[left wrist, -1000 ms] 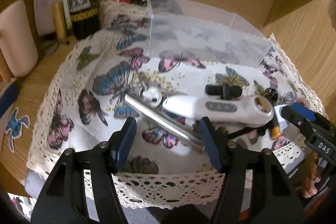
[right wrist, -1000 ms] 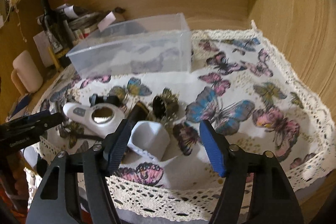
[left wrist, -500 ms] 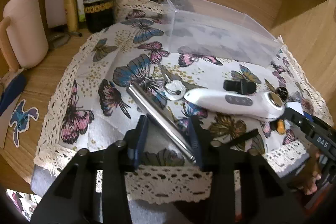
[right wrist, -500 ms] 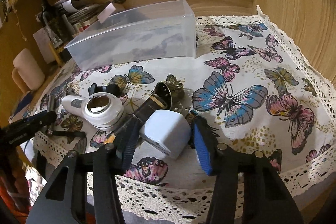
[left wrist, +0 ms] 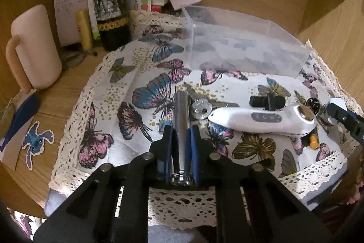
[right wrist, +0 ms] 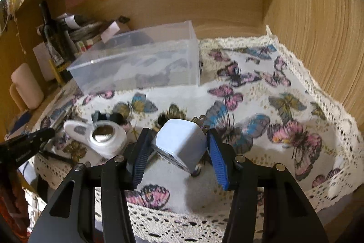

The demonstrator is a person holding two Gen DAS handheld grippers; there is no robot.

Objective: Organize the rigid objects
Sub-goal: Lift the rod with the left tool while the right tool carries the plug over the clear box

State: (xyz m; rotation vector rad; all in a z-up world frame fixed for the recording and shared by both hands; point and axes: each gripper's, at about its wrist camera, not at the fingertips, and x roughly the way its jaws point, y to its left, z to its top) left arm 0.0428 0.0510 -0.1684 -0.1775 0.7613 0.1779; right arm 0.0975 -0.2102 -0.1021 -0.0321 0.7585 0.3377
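My left gripper is shut on a silver metal tube, which points forward between the blue pads, lifted off the butterfly cloth. My right gripper is shut on a pale blue plug adapter, held tilted with its prongs pointing away. A clear plastic box stands at the back of the cloth; it also shows in the right wrist view. A white handheld device lies to the right of the tube; it also shows in the right wrist view.
A key and ring, a black clip and a small dark cylinder with an orange tip lie on the cloth. A pink mug, a dark bottle and papers stand at back left. Wooden walls close the back and right.
My left gripper closed on the silver tube and lifted it, turning it in line with the fingers. My right gripper closed on the plug adapter and raised it off the cloth.
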